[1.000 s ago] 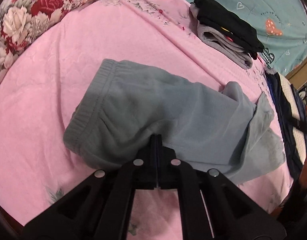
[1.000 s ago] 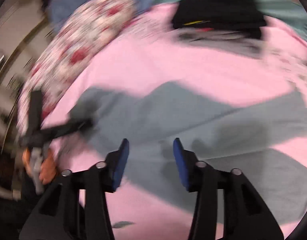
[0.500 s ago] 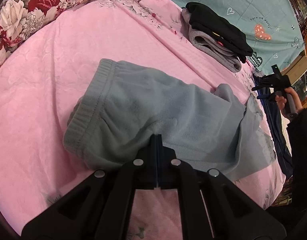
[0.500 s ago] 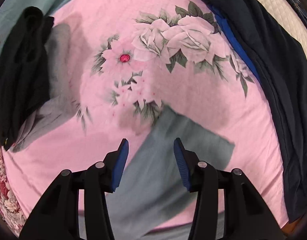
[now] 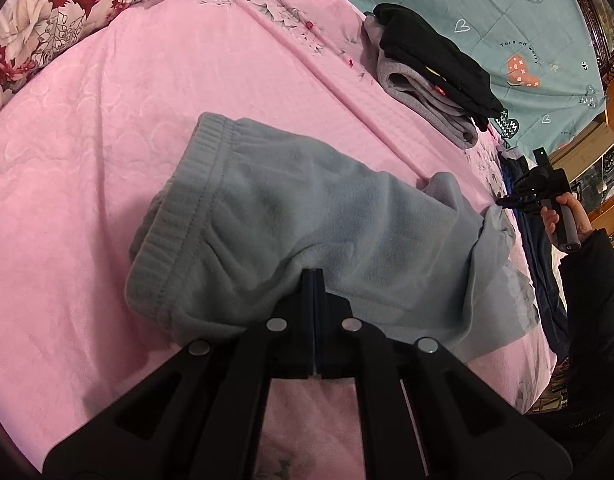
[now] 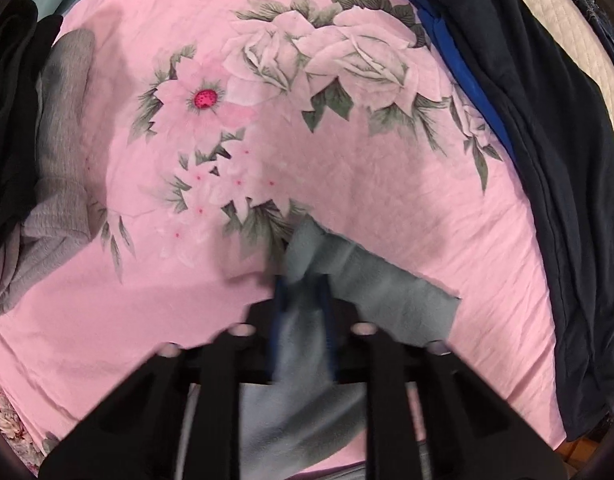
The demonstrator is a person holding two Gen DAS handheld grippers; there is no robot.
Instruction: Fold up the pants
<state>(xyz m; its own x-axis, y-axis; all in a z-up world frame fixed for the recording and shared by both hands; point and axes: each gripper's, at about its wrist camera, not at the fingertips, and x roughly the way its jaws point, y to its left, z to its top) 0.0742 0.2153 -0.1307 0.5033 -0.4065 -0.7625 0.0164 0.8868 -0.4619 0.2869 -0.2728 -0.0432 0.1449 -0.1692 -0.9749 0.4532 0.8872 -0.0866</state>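
Through my left wrist camera, my left gripper (image 5: 314,280) has its jaws pressed together on the near edge of the grey fleece pants (image 5: 307,216), somewhere around the seat, just below the ribbed waistband (image 5: 179,216). The pants lie across the pink bedspread (image 5: 107,128), waistband to the left and legs running off to the right, where the cloth bunches and turns over on itself. Far to the right I can see my other hand holding the right tool over the leg ends. A folded stack of dark and grey clothes (image 5: 431,80) sits further back on the bed, well apart from the pants.

Through my right wrist camera, the picture is blurred around the fingers. My right gripper (image 6: 301,288) has its jaws narrowed around a ridge of the grey leg cloth, with the blue pads on either side of it; I judge it is closing on the leg end, but I cannot tell whether the grip is firm. The cuff spreads flat to the right on the floral print. Dark garments (image 6: 547,160) lie along the right side of the bed.

I judge this to be the grasping step before a fold. The next move calls for a sure pinch through both layers on the right, then carrying the legs over towards the waistband while my left holds its edge steady.
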